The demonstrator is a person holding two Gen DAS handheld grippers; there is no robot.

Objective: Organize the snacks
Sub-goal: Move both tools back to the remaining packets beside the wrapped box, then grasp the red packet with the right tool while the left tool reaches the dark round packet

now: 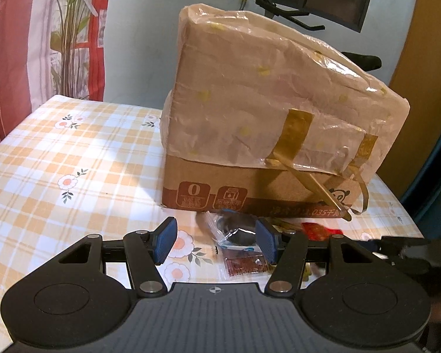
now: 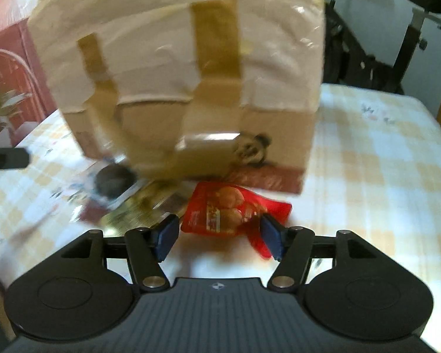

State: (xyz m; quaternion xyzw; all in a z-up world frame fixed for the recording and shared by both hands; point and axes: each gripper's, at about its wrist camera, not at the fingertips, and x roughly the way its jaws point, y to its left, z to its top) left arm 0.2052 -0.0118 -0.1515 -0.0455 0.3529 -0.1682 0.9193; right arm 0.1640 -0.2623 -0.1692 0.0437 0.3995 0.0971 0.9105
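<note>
A cardboard box (image 1: 250,188) stands on the table (image 1: 73,153), filling the 12 to 2 o'clock part of the left wrist view. Just before its base lie the snacks: a clear packet with a dark round snack (image 1: 235,231), a flat sachet (image 1: 245,264) at 6 o'clock of it, and a snack pouch (image 2: 229,211) at 3 o'clock. An exercise bike (image 2: 411,38) stands behind the table.

Both grippers hovered low, jaws spread apart.

The left gripper (image 1: 216,241) pointed forward and slightly down, its 2 blue pads (image 1: 165,239) held wide with nothing between them. The right gripper (image 2: 219,239) was angled the same way, its 2 blue pads (image 2: 272,241) equally parted and gripping nothing. Neither holding hand showed in either wrist view.
</note>
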